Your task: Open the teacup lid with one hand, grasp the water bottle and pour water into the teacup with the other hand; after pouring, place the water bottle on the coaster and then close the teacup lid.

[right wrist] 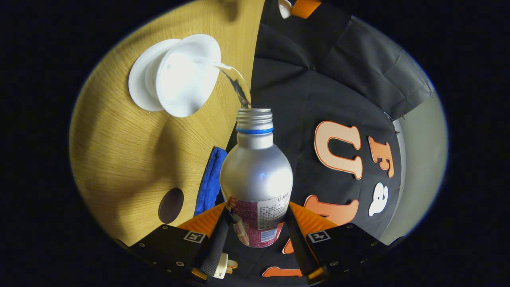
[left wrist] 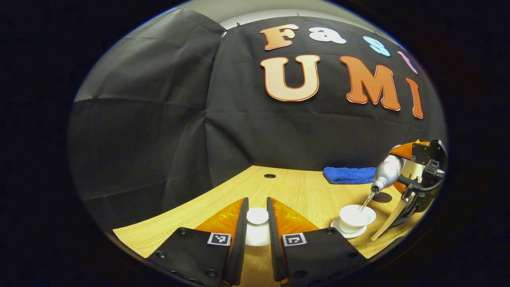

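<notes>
Over wooden table [left wrist: 303, 187], right gripper [right wrist: 255, 235] clamps pouring bottle [right wrist: 257, 175]; left gripper [left wrist: 257, 223] seemingly pinches lid [left wrist: 257, 216].

In the left gripper view, bare table [left wrist: 287, 183] lies open between the near fingers and the far wall. At far right a blue cloth [left wrist: 348, 175] lies flat. The cup [left wrist: 356, 217] on its saucer [left wrist: 338, 227] stands at right, with the tilted bottle [left wrist: 386, 171] and right gripper [left wrist: 414, 187] crowding the space above it.
</notes>
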Motion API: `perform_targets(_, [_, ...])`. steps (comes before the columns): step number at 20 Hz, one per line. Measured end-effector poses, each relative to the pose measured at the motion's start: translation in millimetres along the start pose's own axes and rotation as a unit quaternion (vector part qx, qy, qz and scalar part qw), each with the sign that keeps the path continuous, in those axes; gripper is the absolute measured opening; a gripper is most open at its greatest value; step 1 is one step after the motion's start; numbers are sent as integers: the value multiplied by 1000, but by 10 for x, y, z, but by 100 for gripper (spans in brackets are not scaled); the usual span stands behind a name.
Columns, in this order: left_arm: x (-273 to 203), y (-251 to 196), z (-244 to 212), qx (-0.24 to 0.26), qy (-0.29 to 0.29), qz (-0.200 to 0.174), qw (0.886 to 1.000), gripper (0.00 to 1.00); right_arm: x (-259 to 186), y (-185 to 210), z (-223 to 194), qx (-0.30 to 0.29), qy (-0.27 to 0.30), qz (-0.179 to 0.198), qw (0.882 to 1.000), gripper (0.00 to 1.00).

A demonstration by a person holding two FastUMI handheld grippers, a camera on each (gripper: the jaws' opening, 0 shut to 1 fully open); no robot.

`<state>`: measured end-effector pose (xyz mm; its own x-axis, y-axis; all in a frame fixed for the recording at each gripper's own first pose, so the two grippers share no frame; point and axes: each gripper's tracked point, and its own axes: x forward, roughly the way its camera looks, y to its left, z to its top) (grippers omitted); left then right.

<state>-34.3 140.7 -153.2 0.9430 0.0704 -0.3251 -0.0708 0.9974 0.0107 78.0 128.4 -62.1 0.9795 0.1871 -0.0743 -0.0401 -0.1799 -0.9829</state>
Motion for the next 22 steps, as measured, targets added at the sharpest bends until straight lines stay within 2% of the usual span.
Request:
perform_targets(4, [32, 16, -14, 1, 4, 1, 1000, 33, 24, -52, -13, -17, -3, -9, 1000, 77])
perform_targets(8, [20, 35, -6, 1, 3, 2, 1000, 33, 19, -193, -27, -35, -4, -41, 999, 77])
perform_targets(9, [29, 29, -1, 0, 3, 1, 1000, 33, 6, -196, -14, -37, -4, -48, 998, 74])
perform_targets(10, [28, 26, 15, 0, 2, 0, 1000, 33, -10, -199, 3, -42, -2, -57, 997, 77])
perform_targets(15, [-2, -4, 70, 4, -4, -3, 1000, 33, -107, -245, 6, -59, -1, -81, 995, 77])
perform_targets(19, [-20, -23, 112, 5, -8, -6, 1000, 30, -94, -547, -97, -69, -1, -112, 991, 77])
perform_targets(22, [-43, -27, 133, 4, -9, -6, 1000, 33, -14, -737, -151, -79, -2, -129, 988, 77])
